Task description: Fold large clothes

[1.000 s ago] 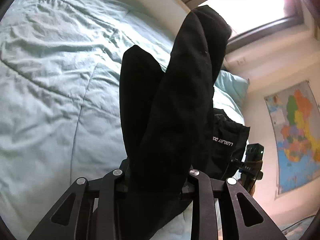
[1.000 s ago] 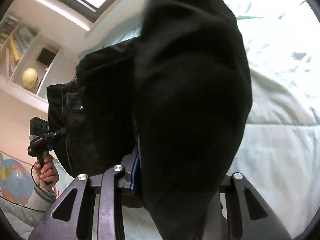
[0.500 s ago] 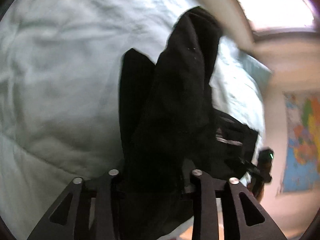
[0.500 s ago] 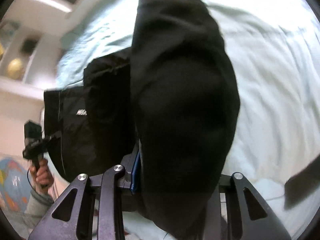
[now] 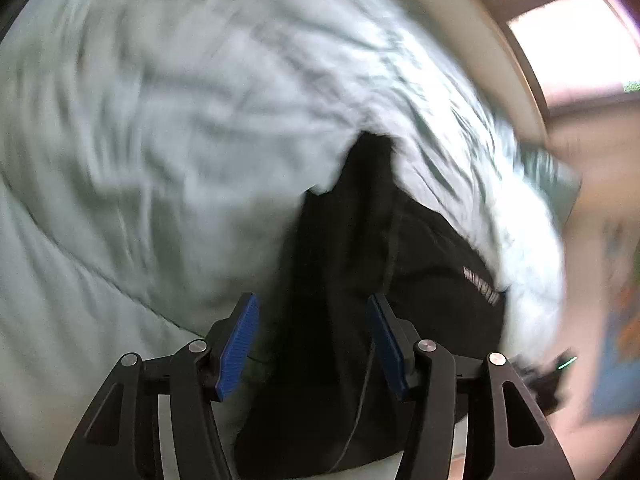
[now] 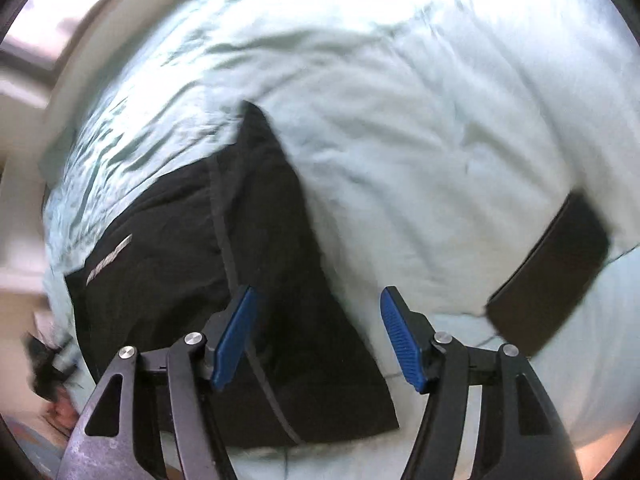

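Lying on the pale green bedspread [image 6: 400, 100], the black garment [image 6: 248, 280] stays blurred.

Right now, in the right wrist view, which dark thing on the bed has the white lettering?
The black garment, lying under the right gripper, whose jaws are open; white print shows near its left edge. The dark flat object on the right is plain.
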`<state>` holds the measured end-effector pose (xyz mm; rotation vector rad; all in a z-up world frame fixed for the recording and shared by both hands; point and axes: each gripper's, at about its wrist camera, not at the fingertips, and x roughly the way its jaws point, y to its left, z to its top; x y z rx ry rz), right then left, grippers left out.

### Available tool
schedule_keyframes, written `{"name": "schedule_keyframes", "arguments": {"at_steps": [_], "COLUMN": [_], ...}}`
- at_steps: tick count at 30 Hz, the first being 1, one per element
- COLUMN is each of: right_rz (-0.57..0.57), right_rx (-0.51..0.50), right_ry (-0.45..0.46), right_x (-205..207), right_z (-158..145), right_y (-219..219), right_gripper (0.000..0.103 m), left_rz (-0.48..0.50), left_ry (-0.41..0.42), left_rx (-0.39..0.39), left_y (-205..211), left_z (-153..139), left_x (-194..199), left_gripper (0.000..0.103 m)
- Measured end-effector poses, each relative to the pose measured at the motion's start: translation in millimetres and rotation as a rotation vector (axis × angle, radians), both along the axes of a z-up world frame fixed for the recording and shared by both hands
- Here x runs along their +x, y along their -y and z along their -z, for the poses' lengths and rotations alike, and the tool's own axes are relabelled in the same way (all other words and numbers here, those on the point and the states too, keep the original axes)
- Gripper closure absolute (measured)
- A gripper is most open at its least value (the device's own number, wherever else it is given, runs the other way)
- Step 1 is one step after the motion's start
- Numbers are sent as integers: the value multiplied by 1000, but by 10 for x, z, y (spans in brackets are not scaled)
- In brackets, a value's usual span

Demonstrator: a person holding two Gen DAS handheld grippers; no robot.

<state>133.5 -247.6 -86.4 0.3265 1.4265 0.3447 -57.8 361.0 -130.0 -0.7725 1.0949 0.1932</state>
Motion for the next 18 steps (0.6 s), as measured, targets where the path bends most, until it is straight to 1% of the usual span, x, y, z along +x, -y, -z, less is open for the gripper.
{"name": "schedule_keyframes", "arguments": {"at_steps": [2, 3, 4, 6, 8, 9, 10, 11, 12, 13, 15, 16, 18], "right_rz": [-64, -94, -128, -174, -188, -188, -195, -211, -225, -239, -236, -238, -230], "right_rx": [-24, -38, -60, -77, -70, -81, -116, -162, -198, -233, -257, -263, -257], "right_ry": [44, 59, 73, 65, 20, 5, 6, 9, 0, -27, -52, -51, -48], "right_x": [-170, -189, -261, -352, -386, -411, -428, -460, -466, -463, -433, -423, -419], "right_z": [-180, -199, -219, -122, 74, 169, 252, 339, 413, 508, 585, 576, 548], "right_y": [-273, -352, -555, -856, -992, -1084, -1127, -1169, -1222, -1290, -1357, -1373, -1382], "right_gripper": [35, 35, 35, 35, 35, 35, 33, 28, 23, 17, 16, 16, 15], "left_rz": [82, 126, 145, 205, 259, 290, 315, 353, 363, 353, 319, 307, 314], "left_ry": [24, 42, 47, 17, -16, -44, -66, -112, -121, -126, -108, -98, -108], "left_rx": [105, 134, 140, 141, 149, 152, 158, 192, 221, 241, 222, 207, 207], "left_y": [263, 430, 486, 805, 1095, 1242, 1335, 1470, 1540, 1570, 1566, 1550, 1552], "left_z": [-242, -307, -335, -208, -57, 82, 204, 403, 463, 569, 595, 597, 587], "left_x": [77, 136, 192, 321, 348, 373, 375, 409, 401, 415, 418, 429, 446], "left_gripper": [43, 43, 42, 42, 42, 42, 42, 42, 41, 39, 33, 27, 25]}}
